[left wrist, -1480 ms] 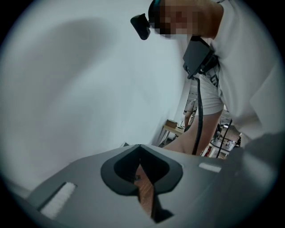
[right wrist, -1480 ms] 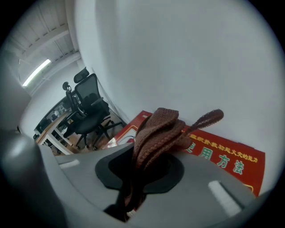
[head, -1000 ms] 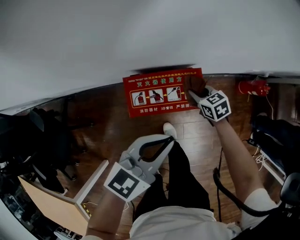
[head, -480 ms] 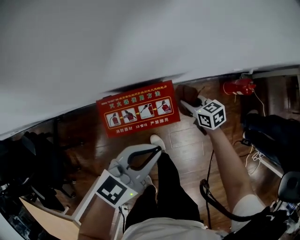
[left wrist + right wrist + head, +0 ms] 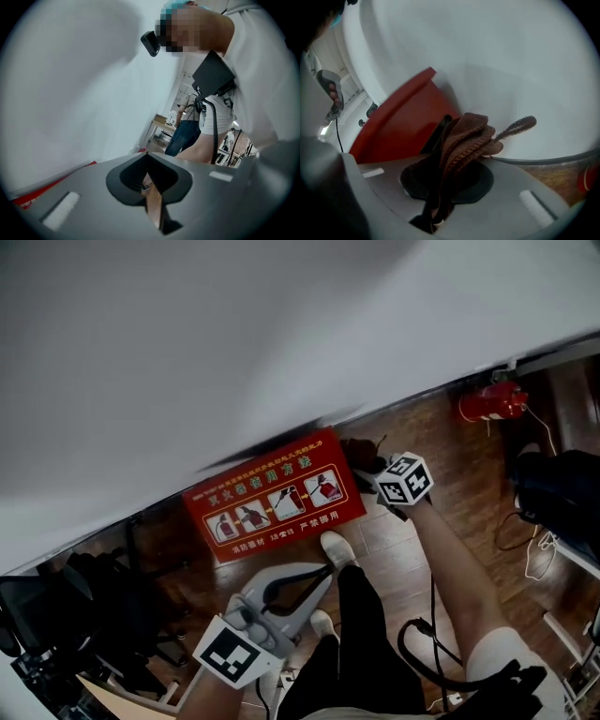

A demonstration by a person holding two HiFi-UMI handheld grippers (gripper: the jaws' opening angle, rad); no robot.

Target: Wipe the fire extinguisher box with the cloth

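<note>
The red fire extinguisher box (image 5: 272, 498) with its printed picture strip stands on the wooden floor against the white wall. It also shows as a red slab (image 5: 403, 126) in the right gripper view and as a red sliver (image 5: 28, 199) in the left gripper view. My right gripper (image 5: 373, 472) is shut on a brown knitted cloth (image 5: 361, 454), just off the box's right end, close to the wall. The cloth (image 5: 468, 136) bunches between the jaws of the right gripper (image 5: 454, 140), a loop sticking out. My left gripper (image 5: 323, 570) hangs low over the person's legs, shut and holding nothing (image 5: 147, 159).
A red fire extinguisher (image 5: 492, 401) lies on the floor at the far right by the wall. The person's shoe (image 5: 336, 547) stands just in front of the box. Cables (image 5: 534, 545) trail at the right, and dark chairs and gear (image 5: 84, 606) crowd the left.
The right gripper with the cloth has slid from the box's upper right corner to just past its right end. The head view has swung, so the box now sits lower and tilted.
</note>
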